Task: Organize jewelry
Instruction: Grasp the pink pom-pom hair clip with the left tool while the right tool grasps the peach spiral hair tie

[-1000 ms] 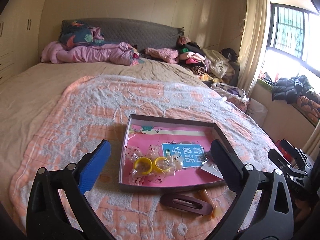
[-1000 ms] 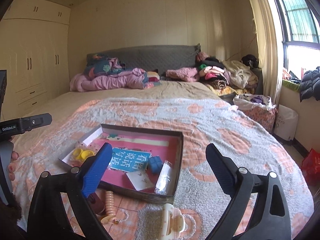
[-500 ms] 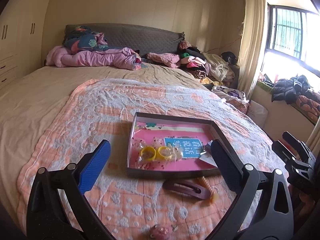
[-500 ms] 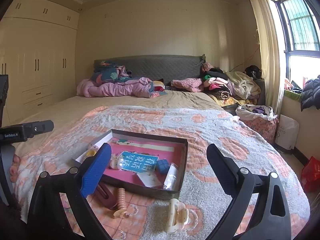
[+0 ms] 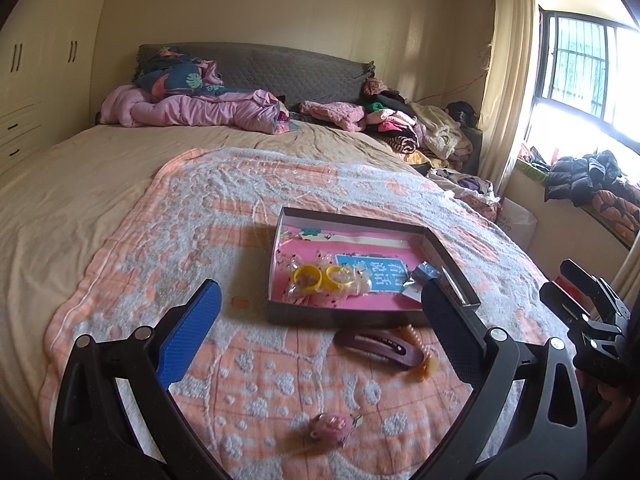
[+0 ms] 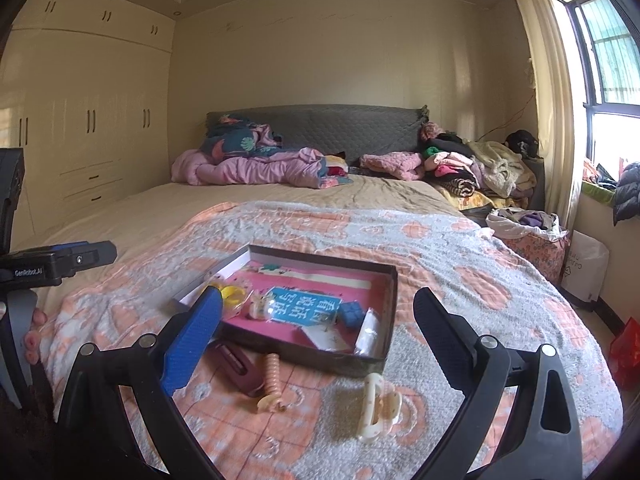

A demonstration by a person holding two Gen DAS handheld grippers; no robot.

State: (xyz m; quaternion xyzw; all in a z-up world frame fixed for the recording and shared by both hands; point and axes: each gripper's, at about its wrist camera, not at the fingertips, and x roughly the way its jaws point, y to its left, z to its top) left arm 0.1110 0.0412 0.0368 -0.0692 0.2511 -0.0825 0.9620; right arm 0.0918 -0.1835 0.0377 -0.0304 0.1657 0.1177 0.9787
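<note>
Tray (image 5: 276,276), two yellow rings (image 5: 323,277), three hair clips outside (image 6: 378,406), one pink charm (image 5: 330,427)

You stand in a home bedroom. A wide bed with a peach-and-white patterned blanket (image 6: 400,248) fills the view; its grey quilted headboard (image 6: 340,128) sits at twelve o'clock, with piled clothes (image 6: 472,168) at one o'clock. Cream built-in wardrobes (image 6: 88,120) line ten o'clock, and a barred window (image 5: 580,76) with a cream curtain (image 5: 508,80) lights two o'clock.
</note>
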